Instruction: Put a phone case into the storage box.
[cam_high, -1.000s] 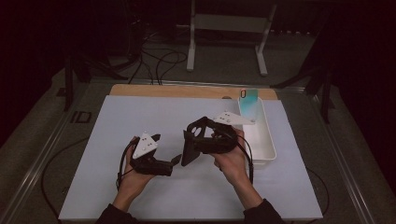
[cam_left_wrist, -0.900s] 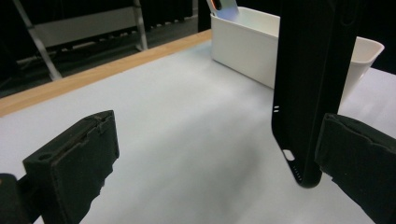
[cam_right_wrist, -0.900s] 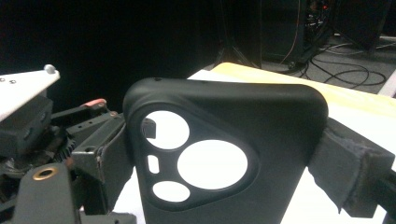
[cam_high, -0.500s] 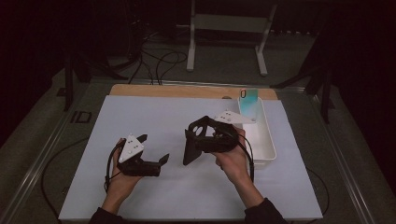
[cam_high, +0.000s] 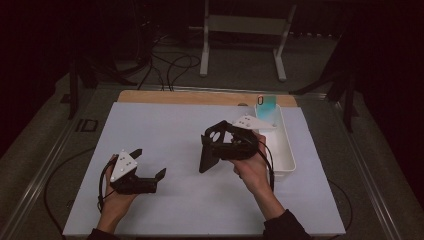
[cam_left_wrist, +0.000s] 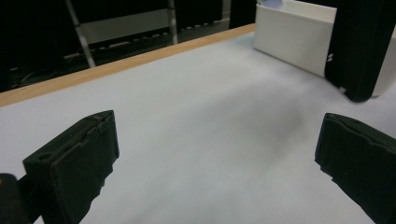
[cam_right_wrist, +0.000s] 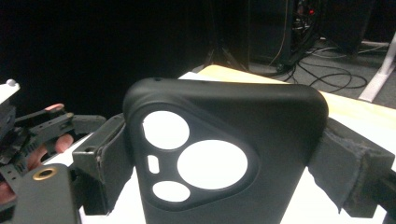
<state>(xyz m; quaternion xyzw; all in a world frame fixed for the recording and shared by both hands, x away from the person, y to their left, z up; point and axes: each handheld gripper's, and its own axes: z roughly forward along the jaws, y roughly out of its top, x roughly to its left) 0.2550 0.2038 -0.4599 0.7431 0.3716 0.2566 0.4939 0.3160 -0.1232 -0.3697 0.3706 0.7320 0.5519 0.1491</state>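
Right tool (cam_high: 207, 150) is clamped on a matte black soft phone case with a triangular camera cutout (cam_right_wrist: 219, 158). Both pads press the case's long edges, and the case stands upright between the jaws, lifted just off the white desk surface (cam_high: 170, 130). In the right gripper view the cutout side faces the camera and the inside of the case can't be seen from there.

Left tool (cam_high: 150, 181) is spread wide, nothing between its jaws, hovering low over bare desk, well apart from the case and off to the right tool's left. In the left gripper view the case's lower end (cam_left_wrist: 362, 51) shows ahead of its jaws, with desk between them.

A white rectangular plastic bin (cam_high: 280, 145) sits just behind the right tool, on its outer side, and a pale teal flat phone-like slab (cam_high: 266, 107) leans at the bin's far end.

Progress, as I read it: the pick-up of the case is done, the grip looks firm and square. Still left, likely: getting the teal slab out of the bin and fitting it into the case, or handing the case across to the empty left tool. Neither has started; the left tool isn't touching anything. I'd call it early, roughly the first step complete.
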